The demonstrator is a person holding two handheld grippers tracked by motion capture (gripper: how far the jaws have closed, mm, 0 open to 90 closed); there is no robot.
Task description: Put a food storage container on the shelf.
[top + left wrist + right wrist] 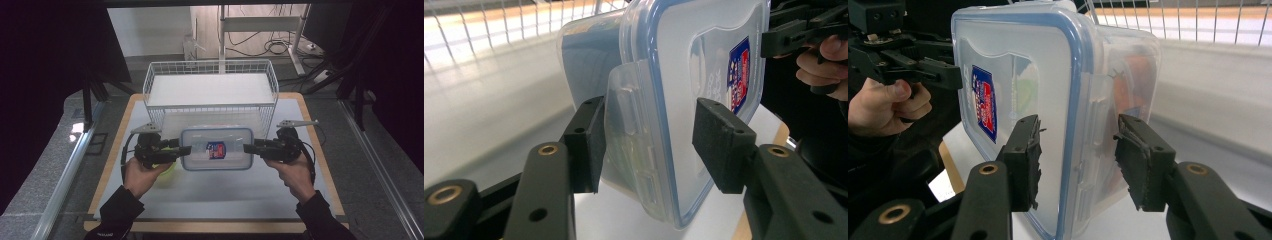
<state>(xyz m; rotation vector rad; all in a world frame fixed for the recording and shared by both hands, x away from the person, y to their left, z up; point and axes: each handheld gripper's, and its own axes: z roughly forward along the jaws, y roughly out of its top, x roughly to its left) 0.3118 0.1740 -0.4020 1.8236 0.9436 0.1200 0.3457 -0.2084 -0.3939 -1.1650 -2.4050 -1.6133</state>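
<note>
A clear plastic container point(216, 149) with a blue-rimmed lid and a red and blue label hangs lengthwise between my two grippers, in front of the wire basket. My left gripper point(186, 150) is shut on its left end. In the left gripper view the pads point(719, 145) clamp the container point(674, 75) across lid and base, over a side latch. My right gripper point(248, 148) is shut on the right end in the same way, its jaws point(1080, 160) pressing either side of the container point(1048, 90). Something orange shows dimly inside.
A white wire basket point(210, 90) stands at the back of the white-topped table point(215, 200), just behind the container. A yellow-green object point(167, 170) lies on the table under my left hand. Dark floor and rails flank the table.
</note>
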